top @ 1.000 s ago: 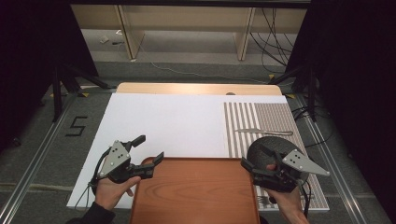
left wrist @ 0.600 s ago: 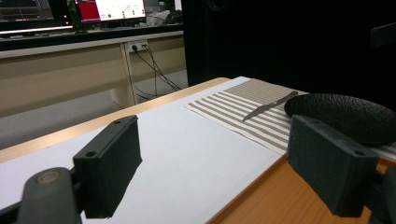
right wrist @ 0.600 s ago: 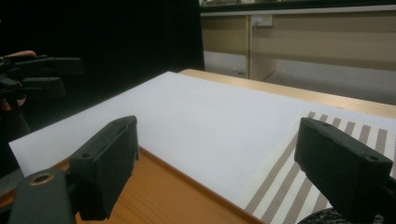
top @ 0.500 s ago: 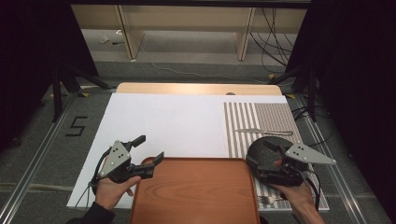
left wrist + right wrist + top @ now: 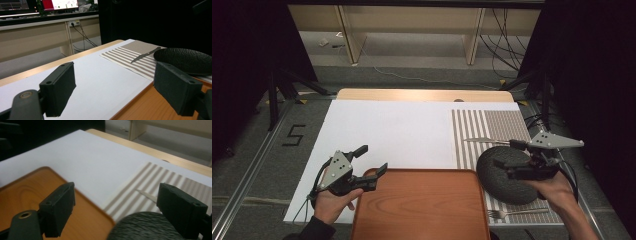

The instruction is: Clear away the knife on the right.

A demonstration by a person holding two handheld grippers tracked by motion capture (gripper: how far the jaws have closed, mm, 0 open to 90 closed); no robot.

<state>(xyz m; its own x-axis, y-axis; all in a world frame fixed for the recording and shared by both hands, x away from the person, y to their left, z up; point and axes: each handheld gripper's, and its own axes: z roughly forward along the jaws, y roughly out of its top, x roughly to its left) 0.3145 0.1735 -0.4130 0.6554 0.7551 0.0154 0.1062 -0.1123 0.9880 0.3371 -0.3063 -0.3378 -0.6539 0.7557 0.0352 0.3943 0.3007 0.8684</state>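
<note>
On the left, our left gripper (image 5: 371, 161) hangs wide open and empty at the far-left corner of the wooden tray (image 5: 422, 205), its jaws straddling the edge where tray meets white sheet (image 5: 387, 130). Moving right, the dark plate (image 5: 502, 175) sits on the striped mat (image 5: 492, 125), just beside the tray, a knife (image 5: 484, 140) behind it and a fork (image 5: 517, 213) in front. Our right gripper (image 5: 504, 164) hovers over the plate, jaws spread, holding nothing. We judge this the approach: next, we close on the rim and lift it onto the tray.
</note>
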